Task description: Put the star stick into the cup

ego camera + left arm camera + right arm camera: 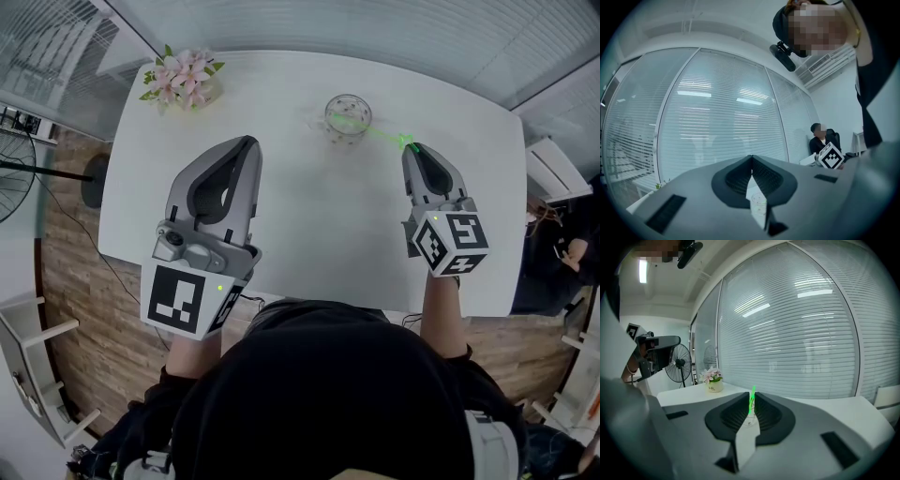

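Note:
A clear glass cup (pixel 348 114) stands on the white table (pixel 309 216) at the far middle. The thin green star stick (pixel 375 131) slants from over the cup's rim to the tips of my right gripper (pixel 411 147), which is shut on its thicker end. In the right gripper view the stick (pixel 752 398) glows green between the nearly closed jaws. My left gripper (pixel 248 142) hovers over the table to the left of the cup, shut, holding nothing. Through its narrow jaw gap the cup (pixel 759 204) shows faintly.
A small pot of pink flowers (pixel 184 81) sits on the table's far left corner and also shows as flowers (pixel 712 377) in the right gripper view. A standing fan (pixel 677 363) is off the table's left side. A seated person (pixel 819 139) is in the background.

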`<state>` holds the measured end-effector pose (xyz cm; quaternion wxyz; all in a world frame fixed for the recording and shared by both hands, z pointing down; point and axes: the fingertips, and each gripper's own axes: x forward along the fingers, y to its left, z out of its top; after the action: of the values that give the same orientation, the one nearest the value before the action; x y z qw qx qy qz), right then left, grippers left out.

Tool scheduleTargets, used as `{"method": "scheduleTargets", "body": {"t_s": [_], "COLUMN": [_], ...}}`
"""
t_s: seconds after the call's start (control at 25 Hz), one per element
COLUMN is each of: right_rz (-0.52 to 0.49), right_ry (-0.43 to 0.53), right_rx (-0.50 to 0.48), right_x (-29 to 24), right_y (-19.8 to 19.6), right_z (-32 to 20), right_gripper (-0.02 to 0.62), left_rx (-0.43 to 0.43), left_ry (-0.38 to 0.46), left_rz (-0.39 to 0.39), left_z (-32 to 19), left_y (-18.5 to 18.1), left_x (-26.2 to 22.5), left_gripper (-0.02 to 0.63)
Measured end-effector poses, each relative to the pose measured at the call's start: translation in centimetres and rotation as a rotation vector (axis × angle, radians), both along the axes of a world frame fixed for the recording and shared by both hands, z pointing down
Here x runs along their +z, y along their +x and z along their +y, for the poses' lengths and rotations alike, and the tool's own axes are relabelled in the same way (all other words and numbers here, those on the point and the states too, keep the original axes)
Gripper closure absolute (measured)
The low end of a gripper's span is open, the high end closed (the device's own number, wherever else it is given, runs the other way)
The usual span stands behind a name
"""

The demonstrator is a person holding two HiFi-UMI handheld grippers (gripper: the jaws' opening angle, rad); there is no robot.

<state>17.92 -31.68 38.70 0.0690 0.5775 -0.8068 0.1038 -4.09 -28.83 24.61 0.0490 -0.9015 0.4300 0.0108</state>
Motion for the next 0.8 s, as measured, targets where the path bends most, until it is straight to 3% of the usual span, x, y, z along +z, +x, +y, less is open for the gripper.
{"method": "scheduleTargets", "body": {"t_s": [0.8], "right_rz": [-0.003], "right_ry": [0.064], "right_rx": [0.030], "right_x": [-2.8], "right_y": [0.6], "right_z": [0.9], "right_gripper": [0.538], "left_rx": [0.016], "left_ry": [0.000], "left_rz": [0.005], "left_z": [0.3], "left_y": [0.4], "left_x": [0.3], "left_gripper": [0.592]}}
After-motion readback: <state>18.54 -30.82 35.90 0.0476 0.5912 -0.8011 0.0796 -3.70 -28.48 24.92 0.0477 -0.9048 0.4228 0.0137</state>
